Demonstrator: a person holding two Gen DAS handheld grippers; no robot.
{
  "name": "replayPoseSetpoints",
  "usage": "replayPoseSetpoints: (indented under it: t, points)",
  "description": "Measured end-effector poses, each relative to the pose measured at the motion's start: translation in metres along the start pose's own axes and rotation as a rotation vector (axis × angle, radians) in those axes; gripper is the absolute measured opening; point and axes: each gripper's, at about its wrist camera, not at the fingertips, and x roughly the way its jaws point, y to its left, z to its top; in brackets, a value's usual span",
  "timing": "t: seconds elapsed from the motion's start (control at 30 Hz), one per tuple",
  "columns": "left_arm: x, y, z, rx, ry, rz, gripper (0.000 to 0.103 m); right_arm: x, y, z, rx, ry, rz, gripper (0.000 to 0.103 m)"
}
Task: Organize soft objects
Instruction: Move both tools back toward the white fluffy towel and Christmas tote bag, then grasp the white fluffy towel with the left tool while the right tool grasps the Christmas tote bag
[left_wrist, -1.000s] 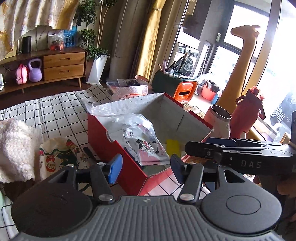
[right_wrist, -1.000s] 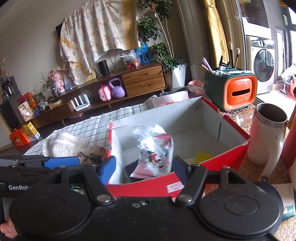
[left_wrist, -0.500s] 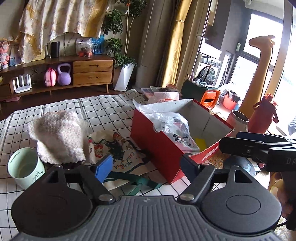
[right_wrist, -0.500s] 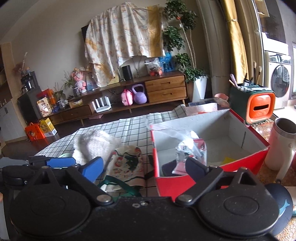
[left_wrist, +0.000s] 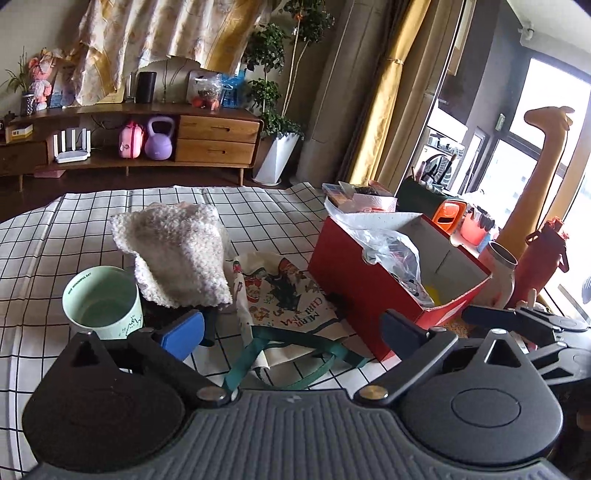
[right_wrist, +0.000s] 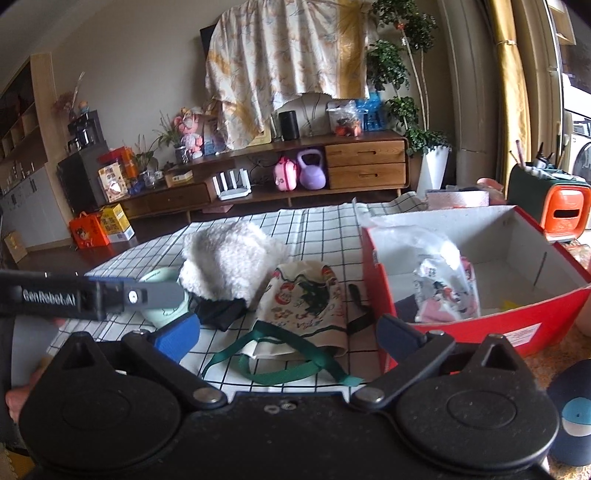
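Big table w/ a black-grid white cloth (left_wrist: 92, 221) fills most of the scene. On its right side sits the red cardboard box (left_wrist: 354, 280), open-topped, grey inside; a clear plastic bag of printed pink-and-white soft stuff (right_wrist: 443, 284) is stuffed in the box's left end, a bit of crinkled plastic sticking up over the rim, and a small yellow thing (left_wrist: 434, 291) lies on the box floor. Left of the box, on the cloth, is a fluffy white knitted piece (left_wrist: 177, 251), heaped on top of something dark (right_wrist: 221, 310), can't tell what. Between fluffy piece & box lies the printed cloth tote (right_wrist: 306, 302), flat-ish, Christmas-type print, its green straps (right_wrist: 295, 354) trailing toward the grippers. A mint green mug (left_wrist: 101, 302) stands upright just beside the fluffy piece, on its left, touching or nearly. Right of the box, off the cloth: a pale tumbler (left_wrist: 500, 269) & a red bottle (left_wrist: 543, 258), both upright. The left gripper (left_wrist: 291, 332) hovers low in front of the tote, fingers spread wide, nothing between them; blue pad (left_wrist: 183, 334) near the mug. The right gripper (right_wrist: 288, 336) is just alongside, also spread wide & empty, straps lying under the gap; its dark right finger (right_wrist: 400, 336) is in front of the box's near corner.
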Motion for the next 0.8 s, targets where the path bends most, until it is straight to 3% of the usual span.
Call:
replayPoseSetpoints:
  t: [0.27, 0.5, 0.63, 0.73, 0.8]
  points:
    - [0.01, 0.025, 0.012, -0.019, -0.062, 0.087, 0.103, 0.038, 0.016, -0.008, -0.039, 0.043, 0.001, 0.103]
    - [0.046, 0.042, 0.03, -0.044, -0.016, 0.153, 0.103, 0.079, 0.009, -0.002, -0.038, 0.057, -0.044, 0.101]
    - [0.069, 0.051, 0.038, -0.072, -0.01, 0.166, 0.103, 0.103, 0.005, 0.002, -0.042, 0.07, -0.076, 0.098]
    - [0.087, 0.049, 0.044, -0.052, -0.015, 0.218, 0.103, 0.116, 0.009, 0.003, -0.05, 0.055, -0.135, 0.096]
    - [0.097, 0.047, 0.047, -0.042, -0.015, 0.249, 0.103, 0.124, 0.011, 0.003, -0.055, 0.057, -0.169, 0.088]
